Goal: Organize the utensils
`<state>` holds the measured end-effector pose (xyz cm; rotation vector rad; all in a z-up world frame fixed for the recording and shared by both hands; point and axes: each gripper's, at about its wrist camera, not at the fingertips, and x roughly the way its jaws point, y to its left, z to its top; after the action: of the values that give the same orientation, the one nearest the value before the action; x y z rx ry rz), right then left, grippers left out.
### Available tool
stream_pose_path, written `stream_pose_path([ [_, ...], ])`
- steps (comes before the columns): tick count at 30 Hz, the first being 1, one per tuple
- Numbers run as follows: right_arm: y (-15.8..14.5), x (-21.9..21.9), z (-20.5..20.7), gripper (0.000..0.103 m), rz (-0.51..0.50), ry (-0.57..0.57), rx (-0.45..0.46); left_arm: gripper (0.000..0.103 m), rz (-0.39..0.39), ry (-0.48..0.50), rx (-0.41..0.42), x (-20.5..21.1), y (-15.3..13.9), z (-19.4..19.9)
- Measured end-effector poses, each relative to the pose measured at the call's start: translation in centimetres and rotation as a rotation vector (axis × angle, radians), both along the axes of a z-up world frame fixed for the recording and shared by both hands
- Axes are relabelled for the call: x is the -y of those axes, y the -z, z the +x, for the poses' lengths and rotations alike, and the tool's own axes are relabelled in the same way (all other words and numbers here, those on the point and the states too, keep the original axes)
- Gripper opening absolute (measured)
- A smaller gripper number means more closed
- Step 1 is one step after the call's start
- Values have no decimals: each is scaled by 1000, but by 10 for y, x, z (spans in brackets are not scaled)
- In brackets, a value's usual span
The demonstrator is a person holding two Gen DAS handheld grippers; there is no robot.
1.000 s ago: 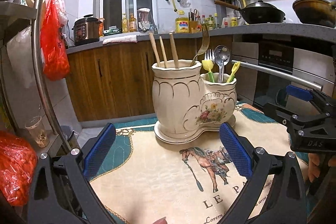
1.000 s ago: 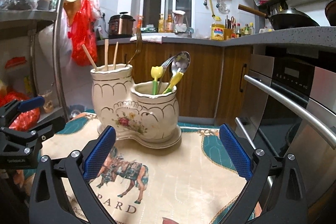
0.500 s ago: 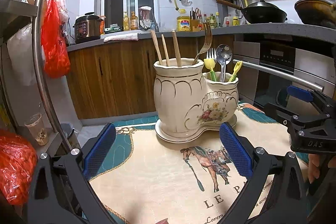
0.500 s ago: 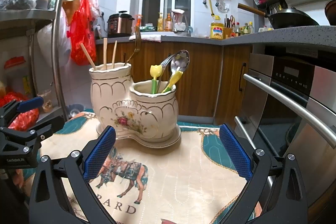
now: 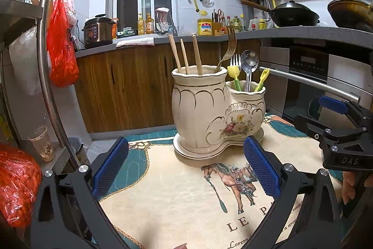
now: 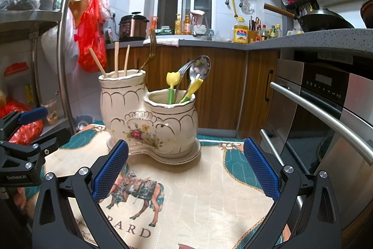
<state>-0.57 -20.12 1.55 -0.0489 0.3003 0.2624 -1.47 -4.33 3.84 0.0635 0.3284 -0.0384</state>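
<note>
A cream ceramic two-cup utensil holder (image 5: pixel 216 118) (image 6: pixel 149 120) stands on a horse-print cloth (image 5: pixel 186 197). Its tall cup holds three wooden chopsticks (image 5: pixel 184 57) and a gold fork (image 5: pixel 229 46). Its low cup holds a silver spoon (image 5: pixel 249 64), a silver fork and two yellow-green plastic utensils (image 6: pixel 172 88). My left gripper (image 5: pixel 186 169) is open and empty, a little in front of the holder. My right gripper (image 6: pixel 185 169) is open and empty, also in front of it; it shows at the right edge of the left wrist view (image 5: pixel 338 127).
A steel rack post (image 5: pixel 46 62) with red bags (image 5: pixel 61 50) stands at the left. An oven with a bar handle (image 6: pixel 326 113) is at the right. Wooden cabinets (image 5: pixel 130 88) and a cluttered counter lie behind.
The left gripper's view has drifted slightly left and the right gripper's slightly right, so the holder sits a little differently in each. Both grippers stay open and empty.
</note>
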Motion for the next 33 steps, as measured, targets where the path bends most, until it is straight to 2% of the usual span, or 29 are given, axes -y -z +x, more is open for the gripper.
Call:
stream_pose_path([
  [33,5,1,3,98,0,1,-17,98,-16,-16,-4,-2,1,1],
])
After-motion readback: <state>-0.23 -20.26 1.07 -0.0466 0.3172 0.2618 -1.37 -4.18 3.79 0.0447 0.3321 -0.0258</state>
